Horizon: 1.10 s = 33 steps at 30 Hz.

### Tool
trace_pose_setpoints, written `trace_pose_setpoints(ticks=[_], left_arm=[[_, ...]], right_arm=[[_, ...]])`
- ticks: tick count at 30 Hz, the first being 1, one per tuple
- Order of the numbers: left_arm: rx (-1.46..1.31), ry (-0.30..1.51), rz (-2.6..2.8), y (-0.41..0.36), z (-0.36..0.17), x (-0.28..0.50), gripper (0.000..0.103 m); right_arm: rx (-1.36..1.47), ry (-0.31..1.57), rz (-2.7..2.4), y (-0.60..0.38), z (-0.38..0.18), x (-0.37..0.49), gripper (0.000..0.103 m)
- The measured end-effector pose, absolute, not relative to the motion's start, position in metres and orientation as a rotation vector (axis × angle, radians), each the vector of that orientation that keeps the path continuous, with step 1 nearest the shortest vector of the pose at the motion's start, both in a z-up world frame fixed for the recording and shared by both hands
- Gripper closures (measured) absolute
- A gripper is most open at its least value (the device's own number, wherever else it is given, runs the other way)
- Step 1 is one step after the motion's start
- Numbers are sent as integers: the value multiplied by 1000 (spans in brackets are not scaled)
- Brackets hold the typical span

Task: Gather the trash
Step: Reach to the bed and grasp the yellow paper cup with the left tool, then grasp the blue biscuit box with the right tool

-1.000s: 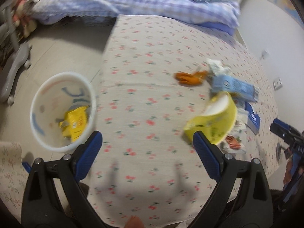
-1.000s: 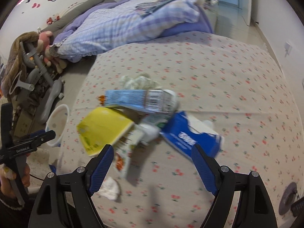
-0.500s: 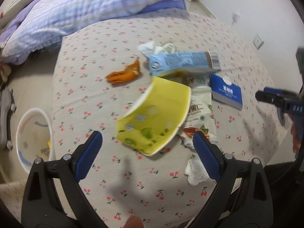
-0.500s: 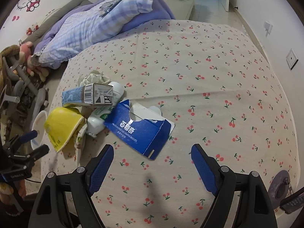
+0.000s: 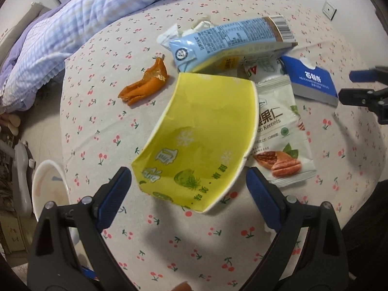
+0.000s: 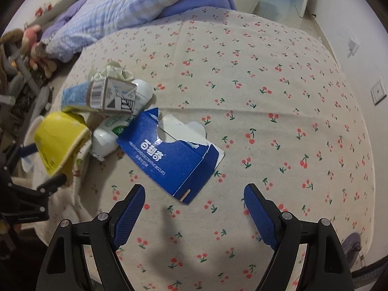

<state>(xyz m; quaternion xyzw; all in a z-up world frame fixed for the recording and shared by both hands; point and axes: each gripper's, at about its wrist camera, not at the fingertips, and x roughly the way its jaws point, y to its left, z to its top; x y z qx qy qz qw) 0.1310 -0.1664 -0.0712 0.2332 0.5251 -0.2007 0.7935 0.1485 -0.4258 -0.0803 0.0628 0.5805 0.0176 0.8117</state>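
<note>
A pile of trash lies on the cherry-print bedsheet (image 5: 169, 249). A crushed yellow paper cup (image 5: 201, 143) lies just ahead of my open, empty left gripper (image 5: 188, 181). Beyond it are a light blue carton (image 5: 228, 41), an orange peel (image 5: 145, 84), a nut snack bag (image 5: 281, 143) and a torn blue box (image 5: 310, 80). My right gripper (image 6: 194, 196) is open and empty, just short of the blue box (image 6: 169, 155). The cup (image 6: 58, 140), the carton (image 6: 106, 97) and a white bottle (image 6: 109, 133) lie to its left.
A white bin (image 5: 48, 194) stands on the floor left of the bed. A purple checked quilt (image 5: 84, 24) is bunched at the far end. A wall with sockets (image 6: 378, 92) runs along the right. The right gripper shows in the left wrist view (image 5: 359, 87).
My left gripper swung from over the bin to the trash pile and closed in on the yellow cup. My right gripper moved right and nearer the blue box.
</note>
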Motion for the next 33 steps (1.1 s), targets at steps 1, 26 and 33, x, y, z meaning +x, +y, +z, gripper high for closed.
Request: trace_pose_setpoints(ticks=[1, 26, 33], left_arm=[[508, 1130, -434, -167, -72, 131, 16], [218, 1183, -454, -116, -53, 127, 53], [146, 1164, -420, -85, -42, 127, 53]], right_arm=[[104, 1243, 41, -423, -84, 151, 18], [208, 1300, 67, -430, -98, 171, 72], [240, 1305, 81, -439, -94, 158, 48]])
